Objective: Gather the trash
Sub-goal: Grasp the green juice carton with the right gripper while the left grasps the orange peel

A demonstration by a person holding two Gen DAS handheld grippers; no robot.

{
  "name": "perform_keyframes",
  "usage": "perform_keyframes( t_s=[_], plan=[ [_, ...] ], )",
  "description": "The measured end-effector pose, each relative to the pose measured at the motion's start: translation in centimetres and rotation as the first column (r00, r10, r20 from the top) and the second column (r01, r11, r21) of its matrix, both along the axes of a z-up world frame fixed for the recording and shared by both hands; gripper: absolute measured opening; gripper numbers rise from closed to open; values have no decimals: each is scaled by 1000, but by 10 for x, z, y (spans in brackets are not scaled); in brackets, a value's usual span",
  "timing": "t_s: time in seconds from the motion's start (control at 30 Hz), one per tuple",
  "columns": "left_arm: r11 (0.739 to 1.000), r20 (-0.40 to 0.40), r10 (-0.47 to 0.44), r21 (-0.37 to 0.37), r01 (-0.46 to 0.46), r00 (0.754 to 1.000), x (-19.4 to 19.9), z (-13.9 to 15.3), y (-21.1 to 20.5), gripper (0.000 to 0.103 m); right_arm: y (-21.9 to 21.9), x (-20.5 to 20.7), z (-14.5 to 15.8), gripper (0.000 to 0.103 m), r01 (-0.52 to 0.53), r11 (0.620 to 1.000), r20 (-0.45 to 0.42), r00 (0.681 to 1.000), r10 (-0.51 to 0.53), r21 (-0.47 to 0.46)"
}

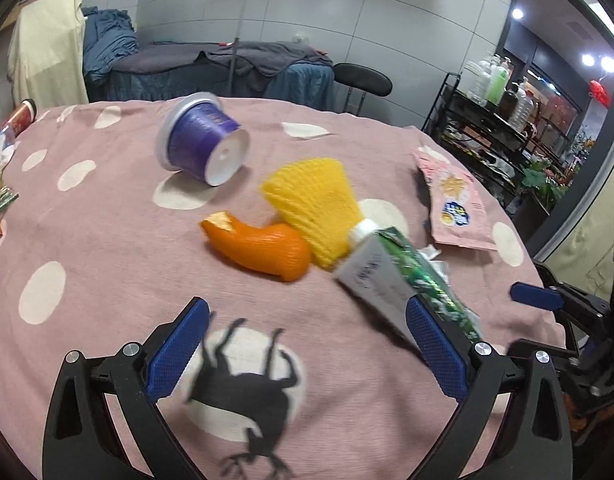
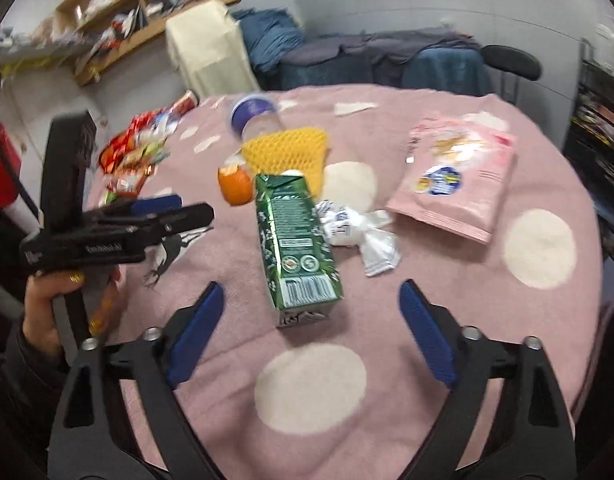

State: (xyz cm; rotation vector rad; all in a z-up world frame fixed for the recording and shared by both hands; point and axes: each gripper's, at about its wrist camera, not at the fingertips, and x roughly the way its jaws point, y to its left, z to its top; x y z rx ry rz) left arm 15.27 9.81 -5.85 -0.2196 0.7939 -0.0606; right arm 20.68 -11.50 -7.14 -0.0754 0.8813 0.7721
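While both grippers hang over the pink spotted cloth [image 2: 447, 288], neither has hold of anything. Right gripper [image 2: 311, 300]: jaws spread wide, blue pads clear on both sides of the green carton [image 2: 295, 240], which lies flat with its barcode end nearest the fingers, not touched. Left gripper [image 1: 307, 328]: jaws also wide apart, nothing between the pads except bare cloth and the black deer print [image 1: 247, 392]; its right pad overlaps the carton's grey side in view, contact cannot be told. In the right wrist view a hand [image 2: 59, 304] grips the left tool's handle at the left edge. Trash sits mid-table: carton in the centre, crumpled white wrapper [image 2: 359, 232] just beside its right side, pink snack pouch [image 2: 455, 184] further right, yellow foam net [image 2: 287, 152] touching the carton's far end, orange peel [image 2: 235, 182] beside the net, purple cup [image 1: 203, 140] tipped on its side beyond them. A heap of colourful wrappers [image 2: 135, 152] lies at the cloth's far left edge. Both views are motion-blurred.
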Motion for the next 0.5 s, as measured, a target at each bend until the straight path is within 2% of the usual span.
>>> perform_keyframes(
  t_s=[0.03, 0.13, 0.23, 0.37, 0.43, 0.5],
  plan=[
    [1000, -4, 3, -3, -3, 1000, 2, -1, 6, 97, 8, 5, -3, 74, -27, 1000, -29, 999, 27, -1],
    [1000, -19, -1, -23, 0, 1000, 10, -5, 19, 97, 32, 19, -11, 73, -106, 994, -92, 990, 105, -5],
    [998, -36, -10, -54, 8, 999, 24, -10, 26, 97, 52, 29, -17, 69, -117, 990, -74, 991, 111, -83],
    [995, -66, -20, -99, 13, 998, 39, -17, 29, 97, 69, 46, -34, 61, -159, 980, -165, 977, 139, -118],
    [993, -81, -23, -117, 14, 996, 45, -21, 30, 97, 73, 55, -44, 53, -155, 981, -221, 967, 128, -112],
    [992, -87, -22, -123, 11, 996, 48, -22, 30, 97, 70, 55, -44, 51, -150, 985, -227, 966, 127, -86]
  ],
)
